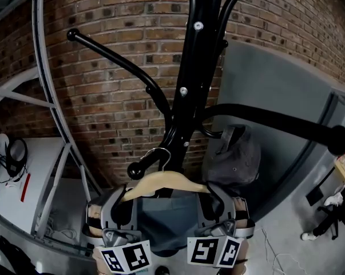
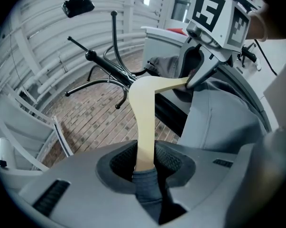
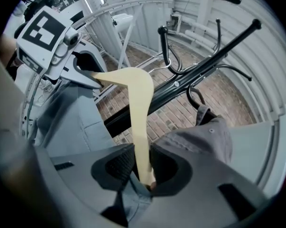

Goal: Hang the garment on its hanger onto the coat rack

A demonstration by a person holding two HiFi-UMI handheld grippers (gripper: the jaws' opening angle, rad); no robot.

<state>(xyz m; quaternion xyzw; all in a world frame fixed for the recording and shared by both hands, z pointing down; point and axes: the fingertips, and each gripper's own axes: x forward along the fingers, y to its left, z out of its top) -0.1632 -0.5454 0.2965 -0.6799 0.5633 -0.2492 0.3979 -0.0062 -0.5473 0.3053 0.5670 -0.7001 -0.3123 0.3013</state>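
- left gripper (image 1: 125,204) (image 2: 145,161): nearest item, in front of the black metal coat rack (image 1: 190,73) and left of its post. jaws clamped on the left end of the pale wooden clothes hanger (image 1: 161,182), with a fold of cloth caught between the pads.
- right gripper (image 1: 216,199) (image 3: 140,167): in front of the coat rack, right of its post. jaws clamped on the right end of the hanger, again with cloth pinched in beside the wood.
- blue-grey fabric garment (image 1: 171,219): draped on the hanger, hanging down between the two grippers, straight in front of the coat rack's post.
- hanger: held roughly level across the front of the coat rack's post, gripped at both ends.
- thin metal hook (image 1: 159,155): stands up from the hanger's middle, just beside the ball tip of the coat rack's low left arm (image 1: 135,169). whether it rests on that arm cannot be told.
- coat rack: upright post with curved, ball-tipped arms. one long arm reaches up and left, one thick arm runs out to the right.
- dark grey fabric cap (image 1: 236,160): hung low on the coat rack, right of its post and under the thick right arm.
- red-brown brick wall (image 1: 115,27): directly behind the coat rack.
- flat grey panel (image 1: 286,90): behind the coat rack, to its right.
- white surface (image 1: 38,171): well to the left of the coat rack, with a black headset (image 1: 12,156) lying on it.
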